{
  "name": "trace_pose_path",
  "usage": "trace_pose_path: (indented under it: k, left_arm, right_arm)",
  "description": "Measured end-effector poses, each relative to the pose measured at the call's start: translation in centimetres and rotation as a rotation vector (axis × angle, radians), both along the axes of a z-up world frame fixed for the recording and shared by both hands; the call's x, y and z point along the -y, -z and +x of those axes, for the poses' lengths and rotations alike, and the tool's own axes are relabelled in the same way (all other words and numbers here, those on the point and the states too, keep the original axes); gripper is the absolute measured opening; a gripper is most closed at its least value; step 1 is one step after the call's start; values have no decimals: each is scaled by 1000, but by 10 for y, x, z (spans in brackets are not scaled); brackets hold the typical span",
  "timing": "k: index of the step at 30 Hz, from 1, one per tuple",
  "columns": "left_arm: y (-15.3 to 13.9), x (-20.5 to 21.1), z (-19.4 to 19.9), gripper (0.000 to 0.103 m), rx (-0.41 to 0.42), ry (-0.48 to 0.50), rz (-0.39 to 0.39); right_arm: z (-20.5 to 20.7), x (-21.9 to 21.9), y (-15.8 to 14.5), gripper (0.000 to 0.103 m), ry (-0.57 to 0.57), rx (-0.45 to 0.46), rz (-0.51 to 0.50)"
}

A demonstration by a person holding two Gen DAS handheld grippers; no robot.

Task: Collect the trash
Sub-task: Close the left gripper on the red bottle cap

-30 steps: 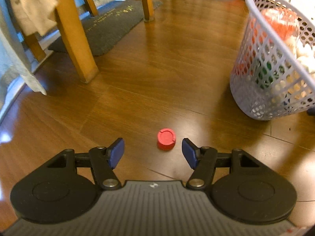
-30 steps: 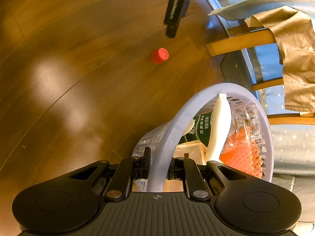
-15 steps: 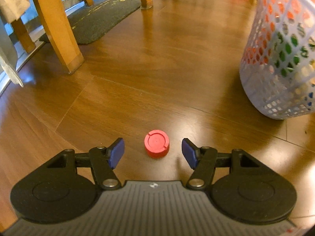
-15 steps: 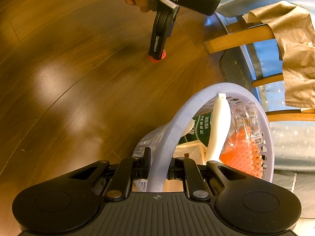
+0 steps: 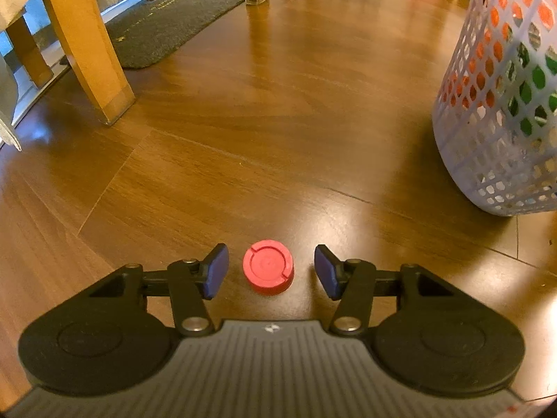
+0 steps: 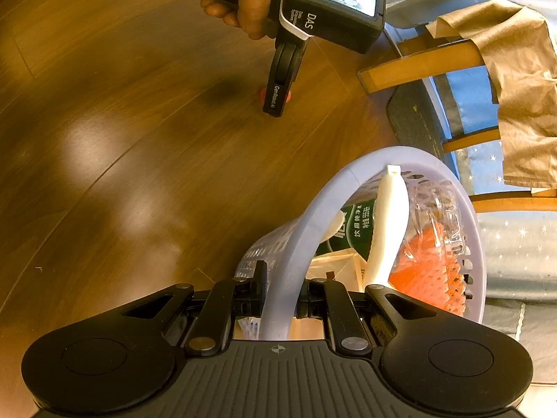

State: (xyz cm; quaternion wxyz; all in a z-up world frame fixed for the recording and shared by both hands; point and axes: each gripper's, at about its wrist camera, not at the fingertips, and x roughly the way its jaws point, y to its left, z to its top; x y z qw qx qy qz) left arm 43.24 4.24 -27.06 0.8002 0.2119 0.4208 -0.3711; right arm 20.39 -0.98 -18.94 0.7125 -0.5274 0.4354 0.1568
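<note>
Cap: a small red plastic cap (image 5: 268, 271), round with a grooved flat top, sits on the floor between the blue pads of the left gripper (image 5: 271, 271), a narrow gap on each side.
Left gripper: black arms with blue pads (image 5: 216, 271); the jaws are closing around the cap, neither pad touching it. From the right wrist view a hand (image 6: 250, 3) holds this tool above the floor, its boxy black body carrying a small lit screen, and the cap (image 6: 287, 96) shows only as red slivers behind the fingers.
Right gripper: the right gripper (image 6: 281, 299) is pinched on the smooth, rounded rim of the basket (image 6: 313, 216), a black finger on either side of the band.
Basket: pale lilac plastic, round, walls pierced by a grid of holes; it stands on the floor well to the right of the cap in the left wrist view (image 5: 501, 111).
Contents: a green printed pack (image 6: 357, 230), a crinkled clear wrapper (image 6: 438, 209) over orange netting, and a curved white strip; more lies hidden below.
Floor: glossy brown wood planks (image 5: 278, 122) with soft glare patches.
Surroundings: squared, tapered wooden legs (image 5: 83, 45), a dark coarse mat (image 5: 181, 17), and a tan cloth (image 6: 522, 80) draped over a wooden rail.
</note>
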Motion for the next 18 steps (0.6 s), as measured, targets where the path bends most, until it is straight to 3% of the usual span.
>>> trace_pose_path:
  k: [8, 18]
  left_arm:
    - [6, -1, -1, 27, 3, 23, 26]
    - [1, -9, -4, 27, -1, 37, 26]
  right_arm:
    - [1, 0, -1, 9, 3, 0, 2]
    - [1, 1, -1, 9, 5, 1, 3]
